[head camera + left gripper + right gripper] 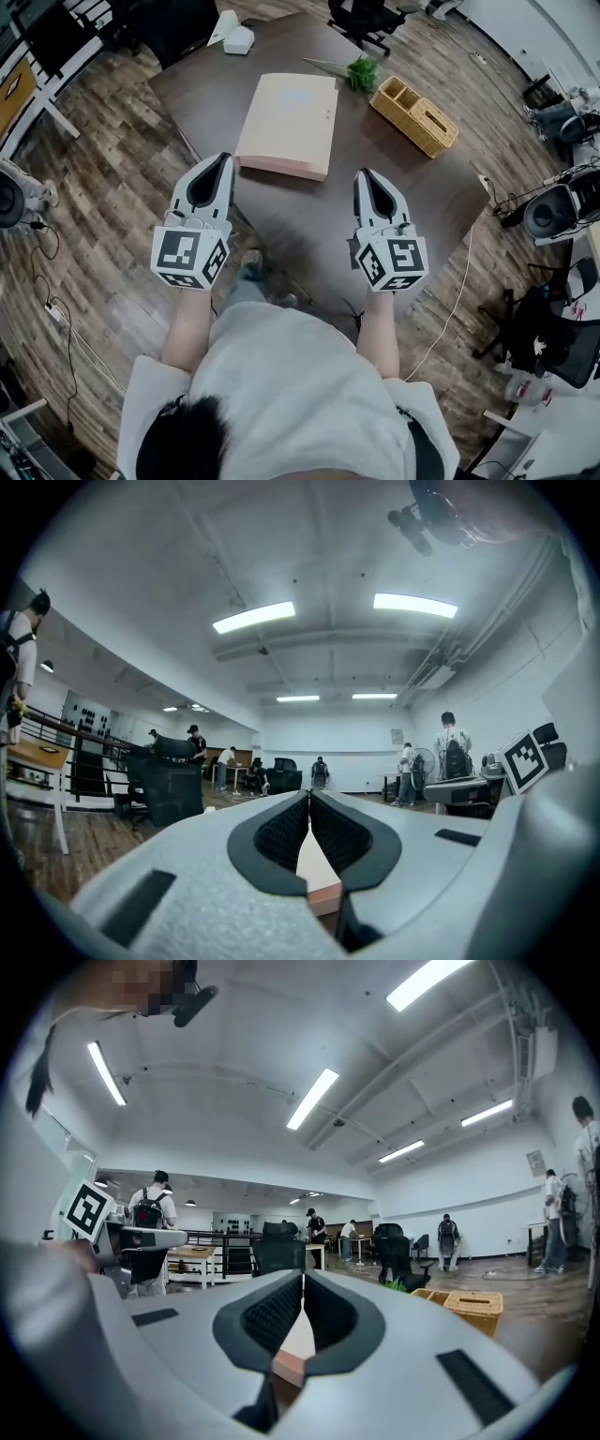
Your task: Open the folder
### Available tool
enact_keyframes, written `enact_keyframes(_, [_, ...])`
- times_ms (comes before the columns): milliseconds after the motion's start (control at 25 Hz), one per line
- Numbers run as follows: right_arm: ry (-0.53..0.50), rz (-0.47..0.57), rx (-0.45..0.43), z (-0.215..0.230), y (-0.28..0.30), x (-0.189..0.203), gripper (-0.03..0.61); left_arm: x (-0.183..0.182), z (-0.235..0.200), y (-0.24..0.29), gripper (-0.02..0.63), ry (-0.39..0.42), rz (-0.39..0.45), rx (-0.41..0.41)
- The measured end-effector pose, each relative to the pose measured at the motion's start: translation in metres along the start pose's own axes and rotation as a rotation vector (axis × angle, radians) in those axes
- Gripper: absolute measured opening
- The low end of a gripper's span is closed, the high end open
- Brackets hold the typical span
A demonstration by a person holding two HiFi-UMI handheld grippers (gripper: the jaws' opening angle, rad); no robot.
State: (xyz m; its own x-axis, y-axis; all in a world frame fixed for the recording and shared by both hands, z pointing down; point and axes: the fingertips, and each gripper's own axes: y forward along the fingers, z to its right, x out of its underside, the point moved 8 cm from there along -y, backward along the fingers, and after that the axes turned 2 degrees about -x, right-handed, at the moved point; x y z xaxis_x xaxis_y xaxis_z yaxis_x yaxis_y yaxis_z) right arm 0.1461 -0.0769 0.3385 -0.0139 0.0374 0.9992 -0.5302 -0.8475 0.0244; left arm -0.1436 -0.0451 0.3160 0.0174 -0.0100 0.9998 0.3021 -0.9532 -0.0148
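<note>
A closed pale pink folder [289, 125] lies flat on the dark brown table [412, 202], a little left of its middle. My left gripper [224, 157] is held level off the table's near left edge, short of the folder's near left corner, jaws shut with nothing between them. To the right, my right gripper [364, 175] hovers over the table's near part, also shut and empty. In the left gripper view the left gripper [309, 795] has a strip of the folder [317, 872] showing below its tips. The right gripper [303, 1275] likewise shows the folder [296, 1337] in its own view.
A wicker basket [414, 115] stands at the table's right side, with a small green plant [362, 72] behind the folder and a white object [234, 36] at the far edge. An office chair [370, 19] stands beyond. Several people [456, 754] stand in the room behind.
</note>
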Motion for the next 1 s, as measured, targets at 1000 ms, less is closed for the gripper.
enact_keyframes(1000, [-0.045, 0.133, 0.022, -0.009, -0.062, -0.030, 0.012, -0.019, 0.040, -0.037, 0.014, 0.022, 0.088, 0.008])
